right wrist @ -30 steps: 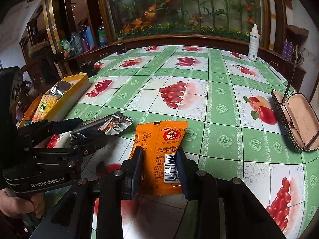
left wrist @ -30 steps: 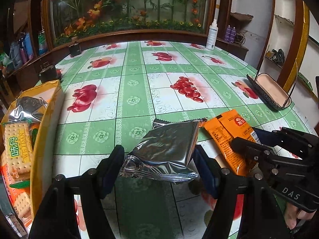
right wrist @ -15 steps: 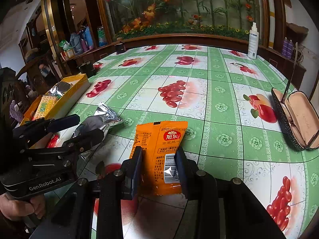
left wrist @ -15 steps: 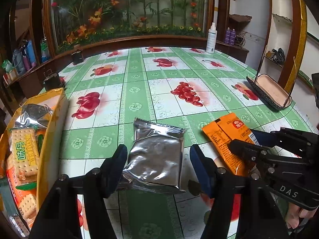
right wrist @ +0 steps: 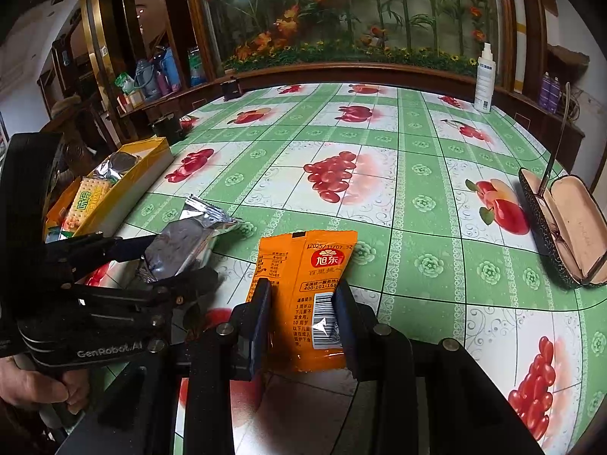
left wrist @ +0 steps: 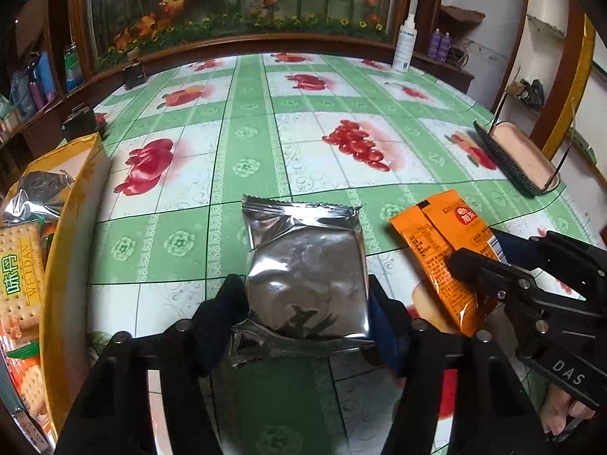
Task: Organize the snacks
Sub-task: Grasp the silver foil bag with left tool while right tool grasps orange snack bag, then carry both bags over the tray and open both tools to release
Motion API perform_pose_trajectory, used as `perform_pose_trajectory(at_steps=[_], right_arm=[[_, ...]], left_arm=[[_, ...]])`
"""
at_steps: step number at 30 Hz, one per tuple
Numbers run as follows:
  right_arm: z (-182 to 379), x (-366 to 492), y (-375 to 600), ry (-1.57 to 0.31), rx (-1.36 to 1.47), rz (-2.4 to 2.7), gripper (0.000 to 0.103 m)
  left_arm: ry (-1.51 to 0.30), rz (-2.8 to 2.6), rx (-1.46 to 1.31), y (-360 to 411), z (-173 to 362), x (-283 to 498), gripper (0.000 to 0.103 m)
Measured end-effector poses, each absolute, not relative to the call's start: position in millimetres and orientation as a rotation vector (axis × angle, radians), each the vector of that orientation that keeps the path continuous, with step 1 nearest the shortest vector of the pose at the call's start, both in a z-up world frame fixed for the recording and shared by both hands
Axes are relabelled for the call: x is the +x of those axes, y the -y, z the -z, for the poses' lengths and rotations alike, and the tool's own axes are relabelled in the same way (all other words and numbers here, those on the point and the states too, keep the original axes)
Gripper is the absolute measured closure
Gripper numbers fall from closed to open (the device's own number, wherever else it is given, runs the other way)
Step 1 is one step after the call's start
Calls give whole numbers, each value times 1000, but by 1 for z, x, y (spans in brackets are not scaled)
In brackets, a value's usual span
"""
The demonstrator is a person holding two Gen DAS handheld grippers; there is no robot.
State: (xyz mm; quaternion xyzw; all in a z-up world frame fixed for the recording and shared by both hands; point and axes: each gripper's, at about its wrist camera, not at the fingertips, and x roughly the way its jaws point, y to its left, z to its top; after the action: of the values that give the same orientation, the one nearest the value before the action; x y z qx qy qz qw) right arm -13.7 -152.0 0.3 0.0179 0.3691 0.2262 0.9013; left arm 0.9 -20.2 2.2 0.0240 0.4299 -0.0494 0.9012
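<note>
A silver foil snack packet (left wrist: 303, 276) sits lengthwise between the fingers of my left gripper (left wrist: 301, 311), and both pads press its sides. The right wrist view shows this packet (right wrist: 182, 242) tilted up off the tablecloth in the left gripper (right wrist: 178, 261). My right gripper (right wrist: 303, 314) is shut on the lower half of an orange snack packet (right wrist: 307, 265), whose top end rests toward the table. In the left wrist view the orange packet (left wrist: 444, 242) lies just right of the silver one. A yellow box (left wrist: 72, 204) with cracker packs (left wrist: 19, 265) and a foil pack stands at the left.
An open glasses case (right wrist: 561, 227) lies at the right edge of the table. A white spray bottle (right wrist: 483, 79) stands at the far rim, and two small dark objects (left wrist: 132, 74) sit at the far left. A hand (right wrist: 34, 386) holds the left gripper's handle.
The silver packet has swung from lying crosswise and tilted to pointing straight ahead between the left fingers, which have narrowed onto it. The right gripper and the orange packet have not moved.
</note>
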Motion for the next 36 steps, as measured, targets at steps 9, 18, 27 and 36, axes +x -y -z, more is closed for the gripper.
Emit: perform_pose_trajectory(at_steps=[9, 18, 27, 36], right_arm=[[-5, -15, 157, -743, 70, -471, 67], [-12, -15, 145, -748, 155, -516, 67], [-37, -15, 86, -735, 166, -644, 67], [-60, -34, -1, -702, 89, -779, 67]], left_arm=[[-828, 93, -9, 7, -19, -12, 41], [-754, 77, -29, -12, -50, -35, 41], [-667, -21, -110, -71, -84, -67, 40], [-621, -168, -195, -150, -96, -106, 40]])
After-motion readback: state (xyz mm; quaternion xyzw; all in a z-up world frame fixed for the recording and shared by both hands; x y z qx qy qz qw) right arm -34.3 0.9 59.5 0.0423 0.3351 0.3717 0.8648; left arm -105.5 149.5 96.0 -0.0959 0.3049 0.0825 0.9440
